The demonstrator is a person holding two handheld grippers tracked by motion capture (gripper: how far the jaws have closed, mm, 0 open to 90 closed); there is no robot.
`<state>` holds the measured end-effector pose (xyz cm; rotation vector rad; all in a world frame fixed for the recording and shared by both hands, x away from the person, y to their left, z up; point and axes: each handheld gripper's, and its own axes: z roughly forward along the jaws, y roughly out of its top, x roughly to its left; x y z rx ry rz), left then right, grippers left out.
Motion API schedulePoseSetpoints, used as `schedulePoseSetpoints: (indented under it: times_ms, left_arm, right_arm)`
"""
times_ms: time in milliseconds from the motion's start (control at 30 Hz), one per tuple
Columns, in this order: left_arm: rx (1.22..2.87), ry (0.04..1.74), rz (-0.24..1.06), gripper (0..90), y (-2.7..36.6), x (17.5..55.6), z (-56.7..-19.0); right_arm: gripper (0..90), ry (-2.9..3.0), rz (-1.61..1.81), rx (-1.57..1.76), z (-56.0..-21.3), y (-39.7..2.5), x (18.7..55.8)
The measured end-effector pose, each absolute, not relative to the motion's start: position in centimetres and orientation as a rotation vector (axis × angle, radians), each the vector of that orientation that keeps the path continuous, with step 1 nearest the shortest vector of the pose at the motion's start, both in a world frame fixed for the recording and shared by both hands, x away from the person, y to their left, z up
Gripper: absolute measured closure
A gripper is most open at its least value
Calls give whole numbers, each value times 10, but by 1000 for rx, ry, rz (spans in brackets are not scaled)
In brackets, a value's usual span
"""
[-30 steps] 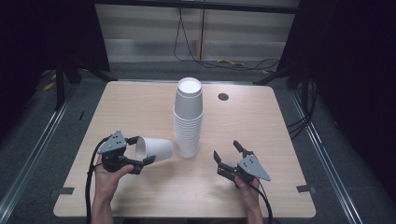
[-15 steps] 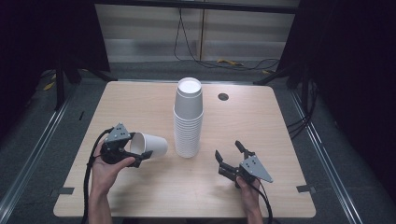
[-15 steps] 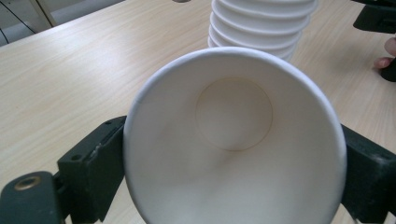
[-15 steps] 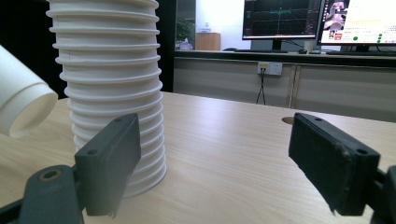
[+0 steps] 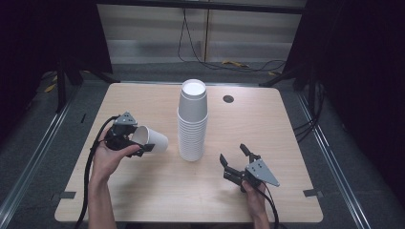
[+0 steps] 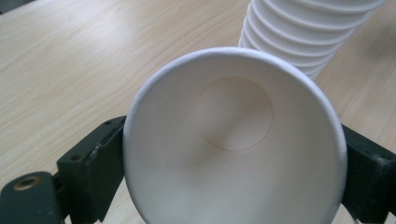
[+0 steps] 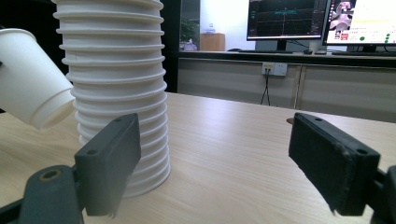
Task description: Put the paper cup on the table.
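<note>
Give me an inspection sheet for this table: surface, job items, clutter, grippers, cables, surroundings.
Surface: wooden table, light, with a round dark hole near the far edge.
Job's things: tall stack of white paper cups upside down at mid-table; single paper cup held tilted off the table, mouth toward the left gripper's camera.
Clutter: nothing seen.
Grippers: left gripper shut on the single paper cup; right gripper open, empty, right of the stack.
Cables: black cable trails from the left gripper; more cables on the floor beyond.
Surroundings: dark curtains, grey floor; monitors behind in the right gripper view.
</note>
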<state>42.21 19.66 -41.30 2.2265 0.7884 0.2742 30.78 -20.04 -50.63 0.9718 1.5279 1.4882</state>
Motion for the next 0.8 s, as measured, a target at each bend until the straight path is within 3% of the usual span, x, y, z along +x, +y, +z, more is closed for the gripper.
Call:
schedulePoseSetpoints:
  times_ms: [800]
  left_arm:
    - [2607,793,254,93,172,461,-411]
  right_arm:
    - [170,1547,1505,967,-506,-201,308]
